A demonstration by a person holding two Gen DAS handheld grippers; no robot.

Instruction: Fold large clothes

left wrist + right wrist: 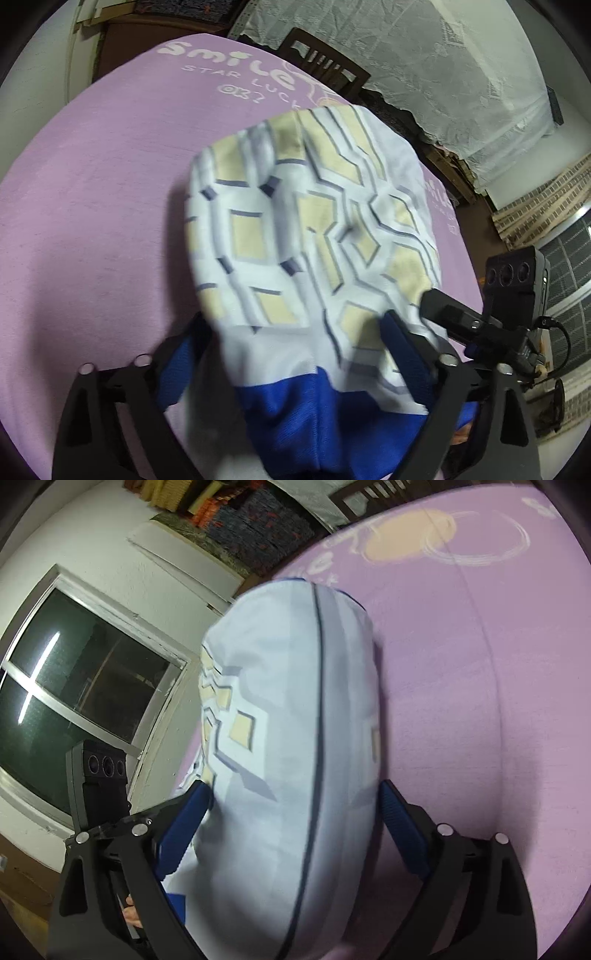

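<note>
The left gripper (pixel 295 332) has its blue fingers (pixel 400 339) spread wide, with the cloth (pixel 306 229) bunched between them and draped over; whether they pinch it cannot be told. The right gripper (pixel 293 808) likewise shows fingers (pixel 400 827) apart on either side of the same cloth (pixel 291 738), which bulges between them; its grip is also unclear. The cloth, white with yellow and blue geometric print and a blue band, runs forward from both sets of fingers, above the purple sheet (pixel 92 221) of the surface. Both hands seem equally near, each at one end of an edge.
</note>
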